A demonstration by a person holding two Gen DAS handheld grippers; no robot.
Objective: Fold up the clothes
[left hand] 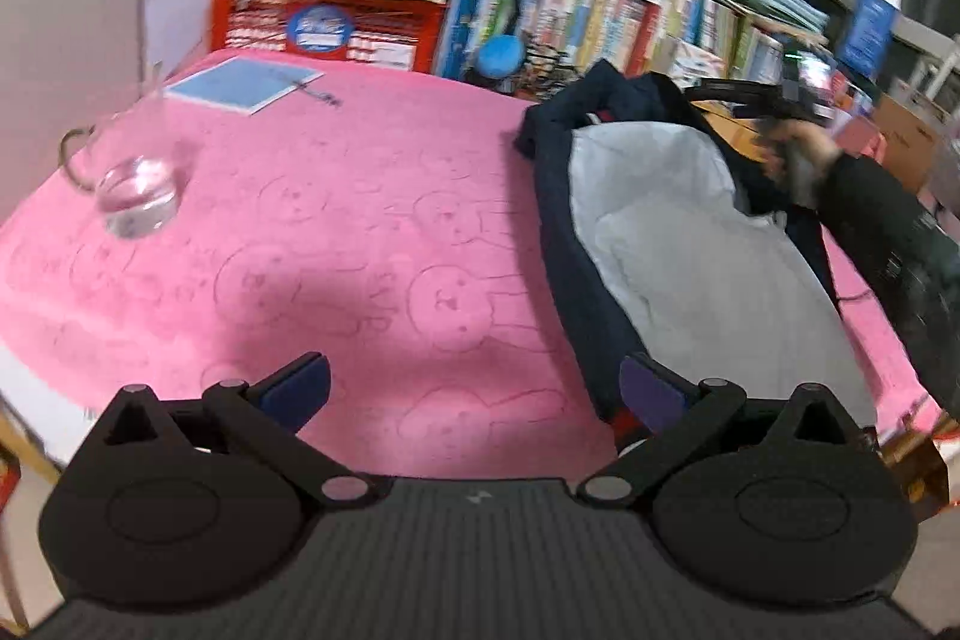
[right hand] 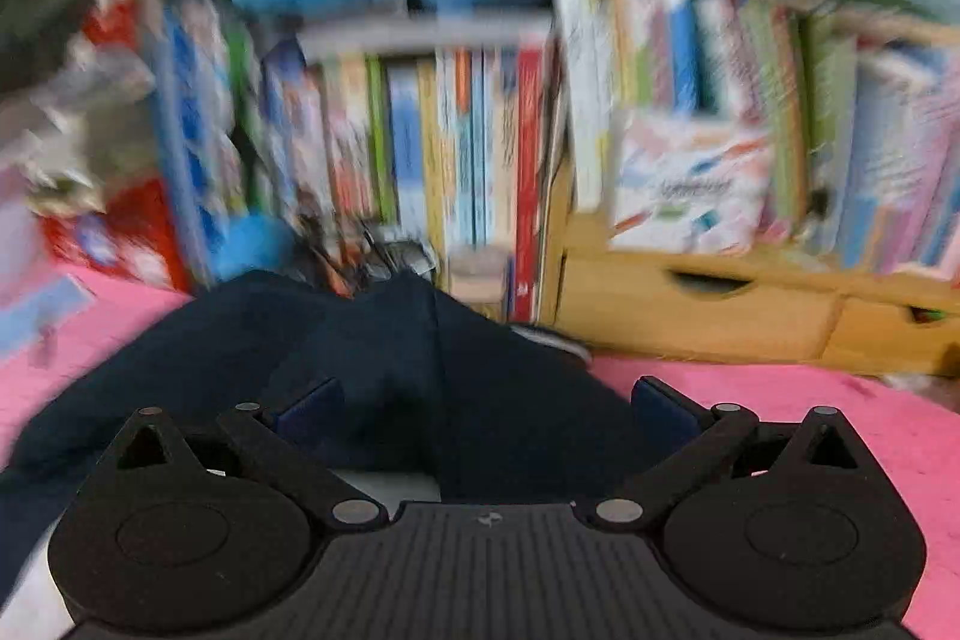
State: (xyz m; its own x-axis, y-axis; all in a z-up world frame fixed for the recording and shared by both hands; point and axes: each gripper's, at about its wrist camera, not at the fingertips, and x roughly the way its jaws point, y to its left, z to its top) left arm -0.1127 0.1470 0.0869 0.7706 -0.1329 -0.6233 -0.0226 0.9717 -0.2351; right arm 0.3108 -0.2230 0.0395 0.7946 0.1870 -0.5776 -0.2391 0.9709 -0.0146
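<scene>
Left gripper [left hand: 474, 391]: jaws spread wide, holding nothing, over the near edge of the pink blanket [left hand: 336, 244].
Right gripper [right hand: 486, 409]: jaws apart, gripping nothing, dark fabric between and under them; view blurred.
Jacket [left hand: 660, 244]: navy with grey lining up, on the blanket's right side, near edge just beside the left gripper's right finger.
Glass jug [left hand: 135, 184]: far left.
Blue notebook [left hand: 243, 83]: far side.
Bookshelf [right hand: 660, 112]: beyond the blanket.
</scene>
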